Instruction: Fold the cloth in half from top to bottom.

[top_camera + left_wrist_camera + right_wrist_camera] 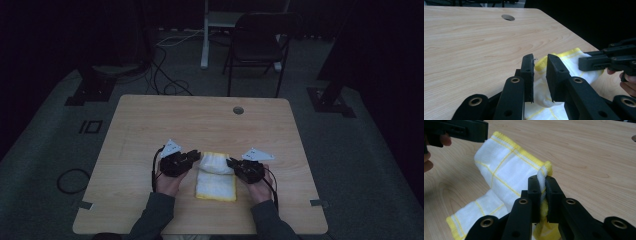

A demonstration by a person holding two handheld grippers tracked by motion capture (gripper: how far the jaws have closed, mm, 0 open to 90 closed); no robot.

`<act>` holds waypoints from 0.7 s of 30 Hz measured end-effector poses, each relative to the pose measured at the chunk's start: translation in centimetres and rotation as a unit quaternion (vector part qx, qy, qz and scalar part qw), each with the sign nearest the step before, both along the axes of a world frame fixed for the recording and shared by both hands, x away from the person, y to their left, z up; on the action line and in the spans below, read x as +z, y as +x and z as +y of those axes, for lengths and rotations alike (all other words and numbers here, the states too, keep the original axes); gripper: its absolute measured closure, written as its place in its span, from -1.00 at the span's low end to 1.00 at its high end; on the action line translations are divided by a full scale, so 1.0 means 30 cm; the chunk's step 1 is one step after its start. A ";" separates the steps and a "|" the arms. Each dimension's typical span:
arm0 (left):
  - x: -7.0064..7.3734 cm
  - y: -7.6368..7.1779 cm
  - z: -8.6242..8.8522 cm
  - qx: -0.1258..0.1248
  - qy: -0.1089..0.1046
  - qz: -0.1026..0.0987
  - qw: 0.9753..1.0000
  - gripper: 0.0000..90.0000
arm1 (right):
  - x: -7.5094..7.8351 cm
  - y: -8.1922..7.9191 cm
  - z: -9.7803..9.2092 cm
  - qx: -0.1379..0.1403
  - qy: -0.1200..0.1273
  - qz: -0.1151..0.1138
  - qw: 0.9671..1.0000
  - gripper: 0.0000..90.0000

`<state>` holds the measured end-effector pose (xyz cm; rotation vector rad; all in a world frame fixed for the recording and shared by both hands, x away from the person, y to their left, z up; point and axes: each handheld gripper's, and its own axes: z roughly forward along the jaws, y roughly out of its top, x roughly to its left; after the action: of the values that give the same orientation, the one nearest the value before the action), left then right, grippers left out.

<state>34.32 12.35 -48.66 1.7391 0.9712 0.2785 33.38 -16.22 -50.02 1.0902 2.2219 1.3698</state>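
wood table (150, 130) (dark room) | left tongs (540, 62) released | right tongs (543, 181) grasping cloth (506, 170)

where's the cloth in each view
High view: cloth lies bottom centre, between the two grippers.
Left gripper view: lower right, behind and between the jaws.
Right gripper view: left and centre, its yellow edge pinched in the jaws.
Shared landmark: the round table hole.
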 end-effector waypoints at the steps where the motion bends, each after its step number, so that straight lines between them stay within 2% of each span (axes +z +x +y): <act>1: 0.001 0.000 0.002 0.001 0.001 -0.001 1.000 0.70 | 0.000 -0.002 -0.001 0.000 0.001 0.000 1.000 0.88; 9: -0.004 0.004 -0.001 0.002 0.003 0.004 1.000 0.70 | -0.007 -0.022 -0.001 0.000 0.001 -0.001 1.000 0.88; 21: -0.014 0.003 -0.021 -0.009 0.008 0.012 1.000 0.69 | -0.033 -0.054 0.002 0.008 -0.004 0.010 1.000 0.84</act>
<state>34.41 11.72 -49.09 1.7687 0.9728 0.2566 31.76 -16.17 -51.03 1.0906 2.2533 1.3600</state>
